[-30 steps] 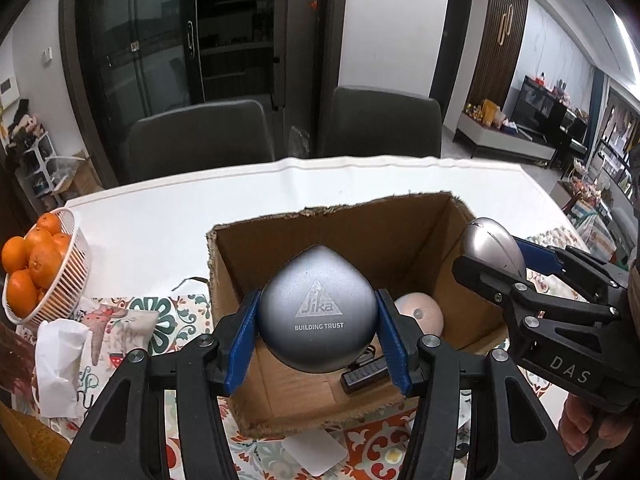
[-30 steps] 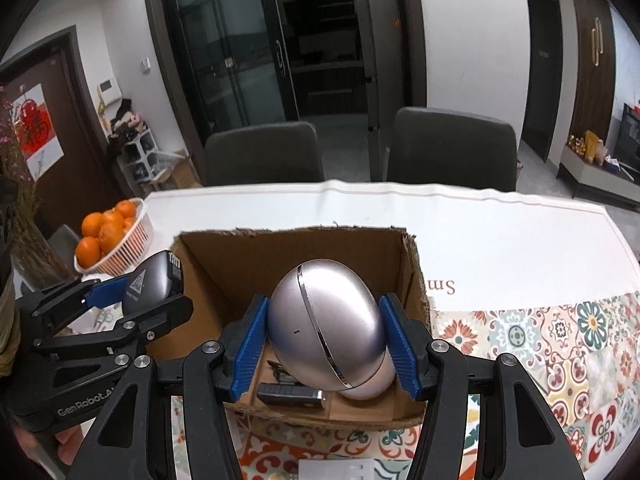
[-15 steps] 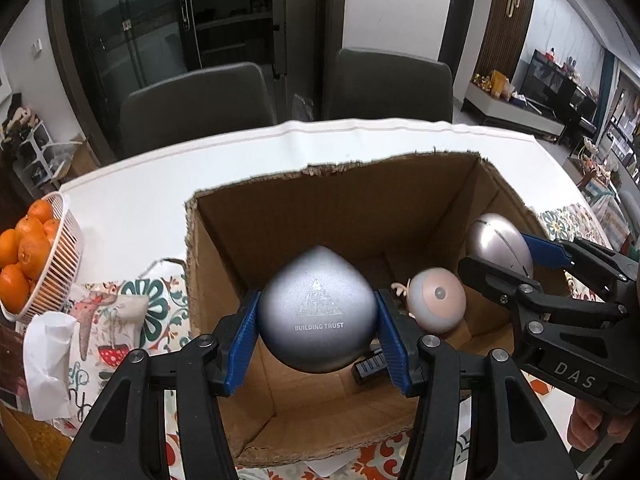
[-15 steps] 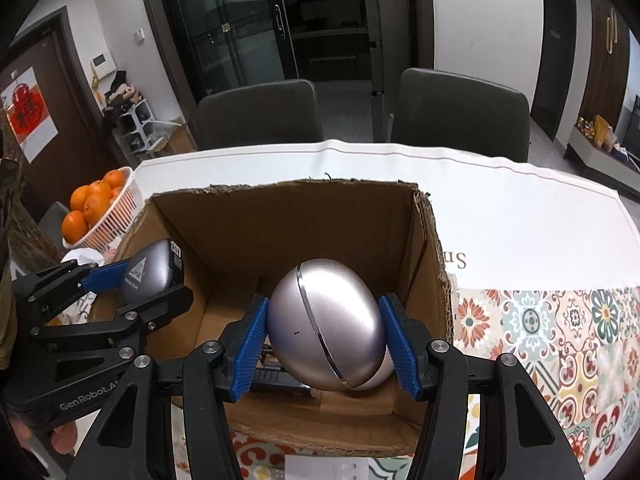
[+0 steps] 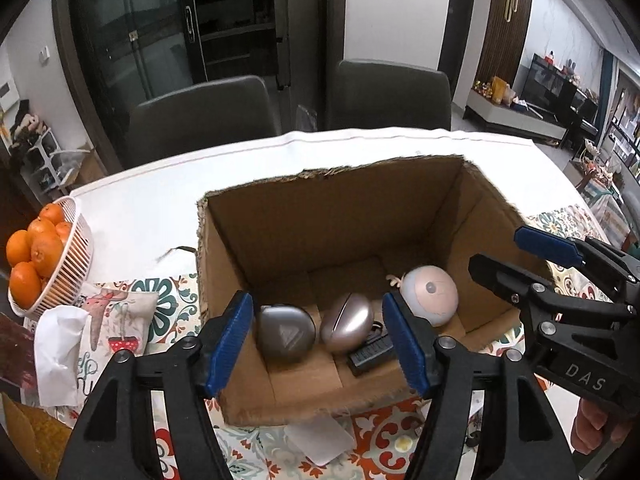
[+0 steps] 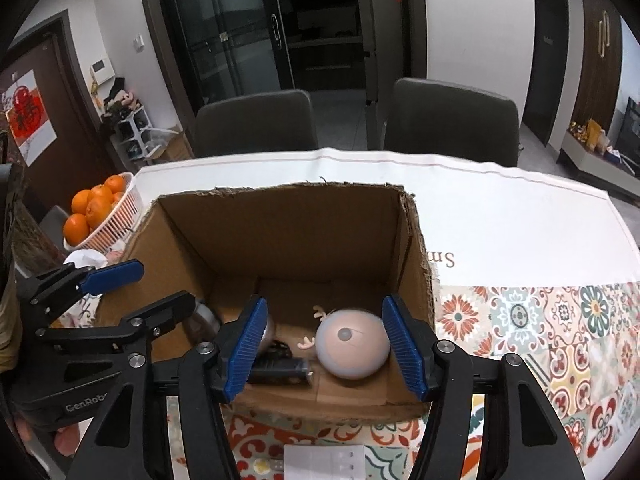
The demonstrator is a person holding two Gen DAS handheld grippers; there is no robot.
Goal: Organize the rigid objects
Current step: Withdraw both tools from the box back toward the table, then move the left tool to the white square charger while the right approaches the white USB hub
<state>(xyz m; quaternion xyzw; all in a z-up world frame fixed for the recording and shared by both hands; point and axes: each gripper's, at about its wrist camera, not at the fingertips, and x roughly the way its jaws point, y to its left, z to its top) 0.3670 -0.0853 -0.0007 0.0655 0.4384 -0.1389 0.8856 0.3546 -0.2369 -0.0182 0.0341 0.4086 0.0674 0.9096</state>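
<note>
Table [image 5: 152,200]: covered with a white cloth at the far side and a patterned tile-print cloth near the camera.
Cardboard box [image 5: 328,216]: open-topped, standing on the table, with both grippers held above its near edge.
Left gripper [image 5: 320,340]: blue-padded jaws opening, nothing between them; the box floor shows through the gap.
Right gripper [image 6: 326,342]: jaws opening, pads apart and clear of anything; the box interior shows between them.
Fruit basket [image 5: 68,264]: white, holding oranges, at the left of the table, well apart from the box.
Round pale toy [image 6: 352,344]: lying on the box floor toward the right wall.
Grey rounded case [image 5: 285,334]: on the box floor at the left, a triangular logo facing up.
Silver egg-shaped case [image 5: 346,322]: on the box floor just beside the grey one.
Black adapter [image 5: 370,350]: on the box floor beside the silver case.
</note>
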